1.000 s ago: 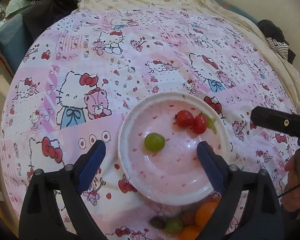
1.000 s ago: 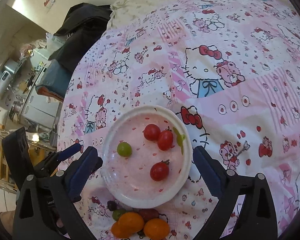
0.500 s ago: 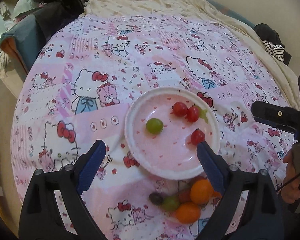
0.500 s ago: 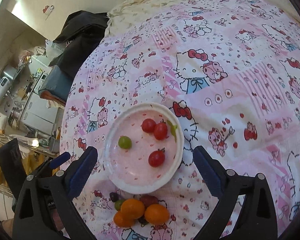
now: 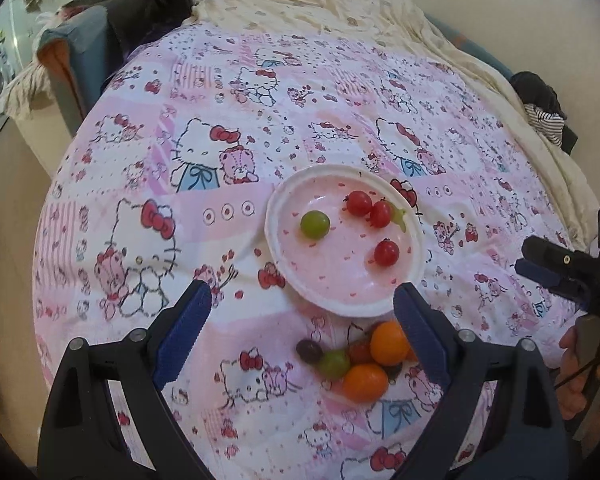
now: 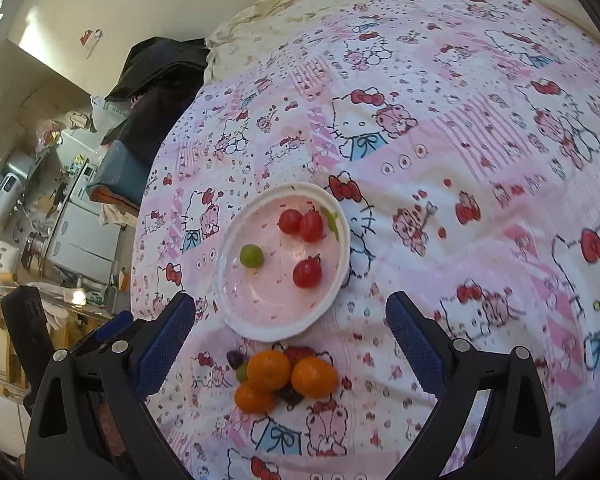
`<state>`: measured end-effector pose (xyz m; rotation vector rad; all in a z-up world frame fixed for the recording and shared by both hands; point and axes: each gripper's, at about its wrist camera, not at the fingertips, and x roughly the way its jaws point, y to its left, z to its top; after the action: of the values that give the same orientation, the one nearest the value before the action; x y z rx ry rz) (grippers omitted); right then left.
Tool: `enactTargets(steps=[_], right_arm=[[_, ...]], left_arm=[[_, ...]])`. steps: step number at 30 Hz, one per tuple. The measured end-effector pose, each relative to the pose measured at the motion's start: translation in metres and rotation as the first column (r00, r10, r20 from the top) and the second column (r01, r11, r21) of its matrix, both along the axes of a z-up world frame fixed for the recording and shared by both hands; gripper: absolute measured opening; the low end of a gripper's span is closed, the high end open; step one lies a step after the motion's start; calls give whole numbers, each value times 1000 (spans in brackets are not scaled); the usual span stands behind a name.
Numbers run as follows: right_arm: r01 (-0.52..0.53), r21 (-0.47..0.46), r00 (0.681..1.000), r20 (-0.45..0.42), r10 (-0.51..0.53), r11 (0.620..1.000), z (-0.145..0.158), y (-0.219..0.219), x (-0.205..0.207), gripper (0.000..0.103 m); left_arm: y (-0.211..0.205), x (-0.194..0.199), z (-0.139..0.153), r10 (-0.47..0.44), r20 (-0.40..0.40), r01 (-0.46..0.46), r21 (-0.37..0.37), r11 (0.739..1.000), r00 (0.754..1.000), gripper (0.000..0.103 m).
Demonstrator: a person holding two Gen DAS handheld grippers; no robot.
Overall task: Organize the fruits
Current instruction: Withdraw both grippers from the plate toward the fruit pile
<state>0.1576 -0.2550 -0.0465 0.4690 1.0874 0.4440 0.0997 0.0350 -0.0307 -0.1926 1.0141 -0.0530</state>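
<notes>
The left gripper [image 5: 302, 316] hangs released, holding nothing. Ahead of it, towards its right finger, sits the plate [image 5: 274, 236] with a green grape [image 5: 315, 224] and three cherry tomatoes [image 5: 386, 252]. The fruit pile [image 6: 278, 376] lies between the fingers of the right gripper [image 6: 290, 320], also spread wide and empty.

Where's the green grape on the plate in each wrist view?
Left wrist: green grape lies left of centre in the plate, above the open left claw.
Right wrist: green grape on the plate's left side.
Shared landmark: touching pair of cherry tomatoes.
</notes>
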Motion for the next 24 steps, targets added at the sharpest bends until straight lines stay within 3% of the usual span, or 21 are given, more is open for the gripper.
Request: enactTargets(steps=[5, 8, 11, 16, 18, 20, 24], right_arm=[[38, 70, 997, -65, -34, 997, -11, -14, -17, 98], [43, 63, 996, -80, -38, 997, -15, -16, -23, 98], [45, 44, 995, -88, -41, 998, -18, -17, -26, 98], [45, 26, 992, -115, -42, 999, -27, -18, -30, 98], [37, 10, 993, -117, -36, 999, -28, -18, -31, 98], [27, -3, 993, -116, -28, 1000, -29, -17, -32, 98], [21, -23, 994, -105, -24, 999, -28, -20, -34, 98]], left_arm=[[5, -15, -5, 24, -11, -24, -4, 1000, 1000, 91], [4, -22, -11, 24, -28, -24, -3, 1000, 999, 91], [-5, -28, -23, -11, -71, 12, 3, 1000, 997, 91], [-43, -38, -50, -145, -140, 148, 8, 989, 979, 90], [-62, -41, -62, -202, -162, 211, 41, 977, 966, 86], [-77, -40, -71, -245, -185, 259, 56, 964, 952, 71], [-92, -34, -87, -255, -227, 280, 85, 956, 940, 65]])
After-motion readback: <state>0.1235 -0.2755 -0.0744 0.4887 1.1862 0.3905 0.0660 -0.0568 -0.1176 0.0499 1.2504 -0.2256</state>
